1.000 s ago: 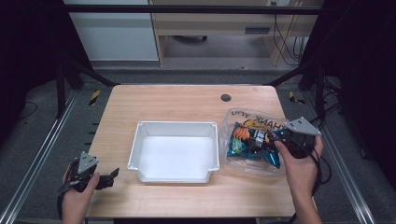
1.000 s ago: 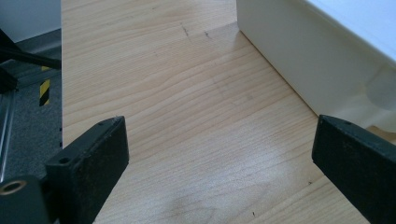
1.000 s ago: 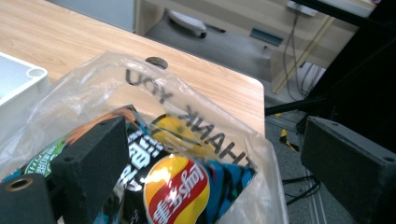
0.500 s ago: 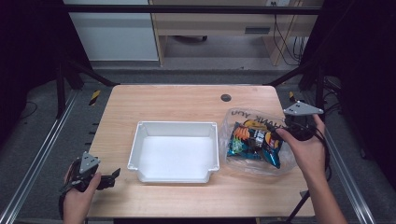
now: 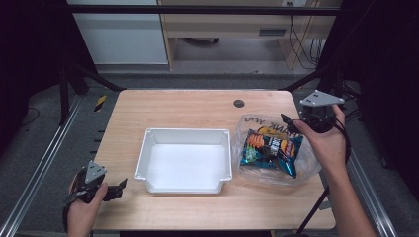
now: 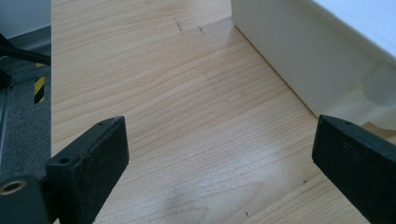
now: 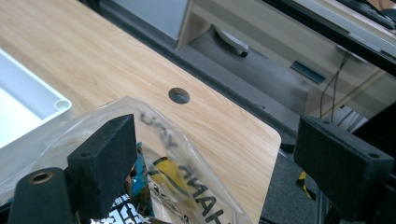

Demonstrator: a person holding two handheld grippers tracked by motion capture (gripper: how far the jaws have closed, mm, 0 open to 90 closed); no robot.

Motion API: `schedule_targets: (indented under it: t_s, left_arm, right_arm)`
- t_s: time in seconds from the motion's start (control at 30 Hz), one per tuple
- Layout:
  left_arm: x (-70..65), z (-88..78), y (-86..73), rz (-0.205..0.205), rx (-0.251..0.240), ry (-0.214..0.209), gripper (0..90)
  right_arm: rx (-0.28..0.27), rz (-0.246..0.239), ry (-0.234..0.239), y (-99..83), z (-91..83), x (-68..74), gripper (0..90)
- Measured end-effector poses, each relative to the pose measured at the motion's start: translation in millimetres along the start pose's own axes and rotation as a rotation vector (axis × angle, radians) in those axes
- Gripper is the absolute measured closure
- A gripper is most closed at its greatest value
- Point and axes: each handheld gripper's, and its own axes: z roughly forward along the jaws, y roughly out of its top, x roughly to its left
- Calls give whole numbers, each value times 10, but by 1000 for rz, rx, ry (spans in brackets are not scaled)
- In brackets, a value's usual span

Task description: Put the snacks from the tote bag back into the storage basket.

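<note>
A clear plastic bag (image 5: 298, 171) lies on the right side of the wooden table (image 5: 188, 106), with snack packets (image 5: 269, 148) inside. My right gripper (image 5: 291, 122) hovers open over the bag's far right rim. In the right gripper view its jaws (image 7: 215, 154) have just been closing a little. The bag (image 7: 187, 186) lies below them, with its rim by the left jaw and nothing pinched. A white tray (image 5: 185, 132) sits mid-table. My left gripper (image 5: 118, 186) rests open at the table's front left edge, near the tray wall (image 6: 289, 56). Nothing is between its jaws (image 6: 219, 158).
A round cable hole (image 5: 239, 103) sits near the table's far edge, also visible past the bag (image 7: 179, 95). A metal rail (image 5: 44, 163) runs along the left side. Black frame posts and cables stand beyond the right edge (image 5: 341, 89).
The right hand has lifted its gripper up and toward the far right, off the snack packets to the bag's rim. The bag stays on the table. The left gripper has not moved.
</note>
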Motion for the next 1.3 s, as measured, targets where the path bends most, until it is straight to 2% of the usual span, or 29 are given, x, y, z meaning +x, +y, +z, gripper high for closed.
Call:
schedule_targets:
  t_s: [0.2,0.27,0.33,0.57,0.83,1.1,1.13,1.3]
  left_arm:
    - [-22,0,11,13,5,-5,33]
    - [-25,4,10,14,7,-7,33]
    - [-26,16,8,16,11,-9,33]
    - [-27,12,4,16,13,-10,33]
    - [-31,24,10,26,24,-15,33]
    - [-23,23,8,25,21,-15,33]
    - [-23,24,8,23,21,-16,33]
    - [-27,28,10,26,21,-17,33]
  right_arm:
    - [13,-69,3,83,69,24,161]
    - [14,-69,7,85,83,30,161]
    - [22,-105,4,83,124,50,168]
    - [20,-124,-19,55,185,66,181]
    - [83,-187,56,-9,264,106,138]
    - [152,-239,79,-69,305,159,125]
    - [175,-259,87,-88,311,175,126]
    - [213,-295,88,-124,321,204,126]
